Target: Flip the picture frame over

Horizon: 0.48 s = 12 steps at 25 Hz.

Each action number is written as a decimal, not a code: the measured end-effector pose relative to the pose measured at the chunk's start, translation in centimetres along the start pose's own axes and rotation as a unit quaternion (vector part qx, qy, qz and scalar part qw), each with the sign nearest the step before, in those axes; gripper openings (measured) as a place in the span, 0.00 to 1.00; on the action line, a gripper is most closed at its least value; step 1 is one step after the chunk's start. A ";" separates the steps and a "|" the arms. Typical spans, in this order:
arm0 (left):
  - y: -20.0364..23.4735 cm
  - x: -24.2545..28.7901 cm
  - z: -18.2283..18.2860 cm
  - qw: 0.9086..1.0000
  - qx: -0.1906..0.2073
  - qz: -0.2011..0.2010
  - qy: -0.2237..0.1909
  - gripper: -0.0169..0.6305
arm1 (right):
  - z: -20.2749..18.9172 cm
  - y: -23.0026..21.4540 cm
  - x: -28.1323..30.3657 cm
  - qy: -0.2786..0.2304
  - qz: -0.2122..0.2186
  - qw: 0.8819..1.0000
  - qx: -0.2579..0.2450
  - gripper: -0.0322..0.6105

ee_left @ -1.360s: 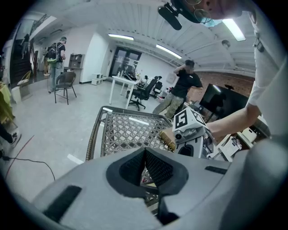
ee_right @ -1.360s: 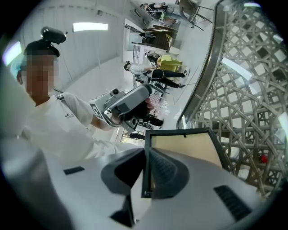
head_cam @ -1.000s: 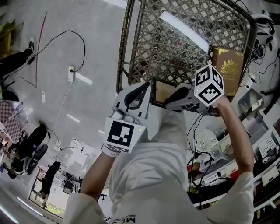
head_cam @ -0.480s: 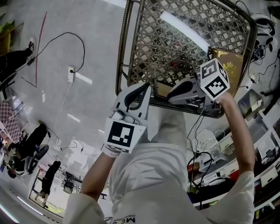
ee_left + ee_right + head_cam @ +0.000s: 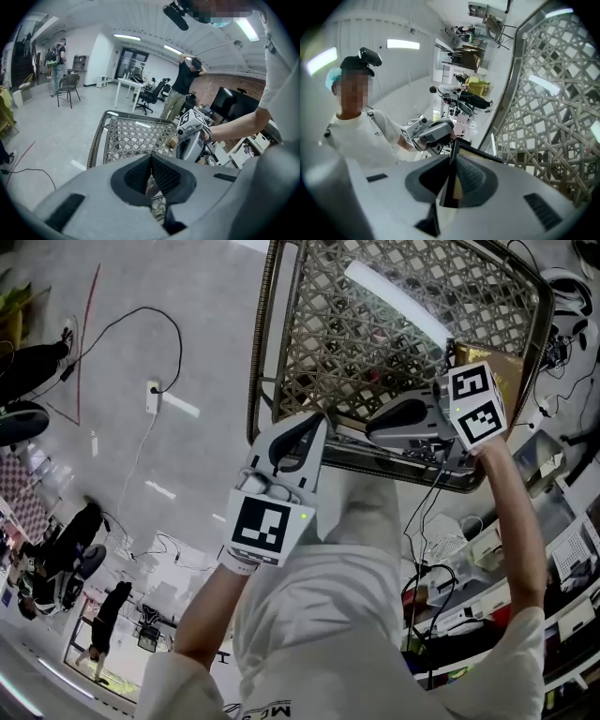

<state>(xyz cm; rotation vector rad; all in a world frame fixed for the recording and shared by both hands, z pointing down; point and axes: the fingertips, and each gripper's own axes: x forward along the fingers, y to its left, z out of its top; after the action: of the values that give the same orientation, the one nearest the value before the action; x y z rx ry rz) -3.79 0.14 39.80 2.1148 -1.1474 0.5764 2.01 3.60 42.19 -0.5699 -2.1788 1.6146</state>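
Black picture frame (image 5: 450, 178), brown lattice-weave table (image 5: 375, 334), pale grey floor (image 5: 206, 315)

— What's the table (image 5: 265, 343) made of?
— Woven cane, as I see it, under a glossy top.
— And the frame (image 5: 450, 171)?
— Dark, smooth, matt. My pads (image 5: 164, 176) look ribbed, rubbery.

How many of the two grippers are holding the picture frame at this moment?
1. The right gripper is shut on the picture frame's dark edge. The left gripper is shut on nothing, near the wicker table's rim.
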 end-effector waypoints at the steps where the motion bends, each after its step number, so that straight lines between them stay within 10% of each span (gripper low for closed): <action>1: 0.0 0.0 0.0 1.000 0.003 -0.001 0.000 0.06 | 0.2 -0.1 -0.2 -0.007 0.000 1.000 0.003 0.14; 12: 0.3 -0.2 -0.3 1.000 0.009 -0.001 0.001 0.06 | 1.6 -0.9 -1.9 -0.066 0.015 0.998 0.016 0.18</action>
<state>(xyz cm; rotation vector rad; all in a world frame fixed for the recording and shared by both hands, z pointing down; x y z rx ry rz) -4.16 0.32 40.01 2.1305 -1.1439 0.5897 2.68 1.04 42.51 -0.5010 -2.2441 1.7454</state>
